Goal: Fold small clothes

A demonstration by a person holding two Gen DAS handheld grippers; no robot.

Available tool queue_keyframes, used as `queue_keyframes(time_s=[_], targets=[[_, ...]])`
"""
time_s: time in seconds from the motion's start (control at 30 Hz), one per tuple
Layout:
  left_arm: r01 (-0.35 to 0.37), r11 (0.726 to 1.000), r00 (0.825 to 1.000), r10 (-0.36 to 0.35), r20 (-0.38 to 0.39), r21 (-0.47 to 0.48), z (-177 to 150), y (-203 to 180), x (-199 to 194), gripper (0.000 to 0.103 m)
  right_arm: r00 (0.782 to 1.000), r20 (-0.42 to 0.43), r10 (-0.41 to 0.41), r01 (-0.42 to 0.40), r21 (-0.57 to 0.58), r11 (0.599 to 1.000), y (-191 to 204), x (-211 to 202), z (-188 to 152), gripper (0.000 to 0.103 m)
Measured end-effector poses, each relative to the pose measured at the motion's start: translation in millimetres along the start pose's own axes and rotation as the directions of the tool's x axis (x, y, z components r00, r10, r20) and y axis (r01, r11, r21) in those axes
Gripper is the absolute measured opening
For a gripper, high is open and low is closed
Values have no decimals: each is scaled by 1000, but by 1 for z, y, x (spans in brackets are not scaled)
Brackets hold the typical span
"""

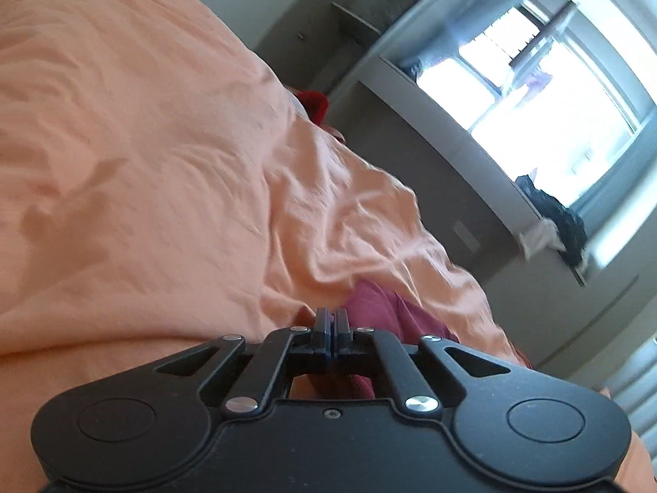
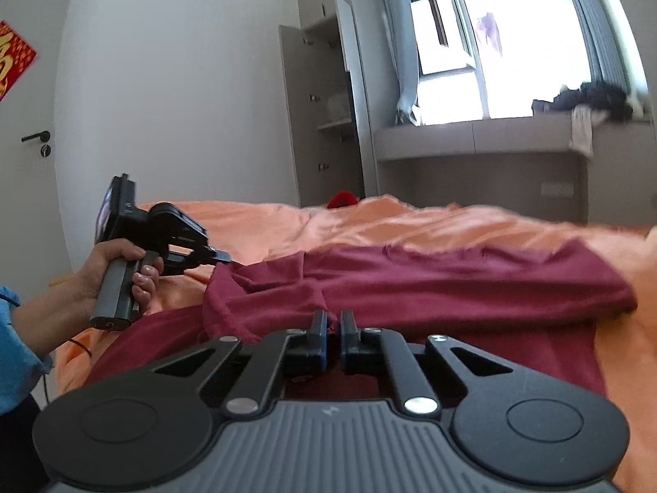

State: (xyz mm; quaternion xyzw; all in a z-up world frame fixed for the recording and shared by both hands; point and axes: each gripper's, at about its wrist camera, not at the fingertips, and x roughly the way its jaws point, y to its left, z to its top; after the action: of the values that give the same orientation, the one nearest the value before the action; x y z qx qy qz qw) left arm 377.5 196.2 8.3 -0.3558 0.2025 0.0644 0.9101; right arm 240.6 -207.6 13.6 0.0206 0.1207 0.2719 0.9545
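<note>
Both grippers' fingers clenched on the maroon garment [image 2: 410, 283] atop the bed [image 2: 410, 217] | left gripper [image 1: 331, 318], right gripper [image 2: 333, 324] | we lift evenly, keeping the edge taut.

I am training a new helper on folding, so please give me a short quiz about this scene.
1. True or false: the maroon garment lies on a blue sheet.
2. In the right wrist view, the left tool has its tip nearest the garment's: A) left corner B) right end C) middle.
3. Fill in: the right tool has its jaws ____.
Key: 1 false, the sheet is orange; 2 A; 3 shut.
</note>
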Motion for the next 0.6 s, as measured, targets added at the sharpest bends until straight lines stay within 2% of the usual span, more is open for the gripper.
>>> queue_keyframes(time_s=[0.07,0.2,0.37,0.47,0.53,0.6], targets=[[-14,1000,1000,14,-4,-14,1,-1,0,0,1000,6,-13,13,-16,1000,3,0,1,6],[-70,997,995,69,-69,-13,2,3,6,0,1000,-4,-27,27,-38,999,5,3,1,6],[-79,986,993,90,-71,144,0,-10,2,3,1000,-15,-27,26,-47,999,7,-1,-1,6],[-93,971,994,102,-30,221,1,-18,-2,17,1000,-17,-12,11,-47,999,5,-3,-2,6],[-74,965,996,82,-24,251,3,-21,0,20,1000,-22,0,-1,-43,999,4,-3,-2,6],[-37,949,997,57,-57,312,6,-29,10,22,999,-32,4,-6,-44,999,4,-1,-4,6]])
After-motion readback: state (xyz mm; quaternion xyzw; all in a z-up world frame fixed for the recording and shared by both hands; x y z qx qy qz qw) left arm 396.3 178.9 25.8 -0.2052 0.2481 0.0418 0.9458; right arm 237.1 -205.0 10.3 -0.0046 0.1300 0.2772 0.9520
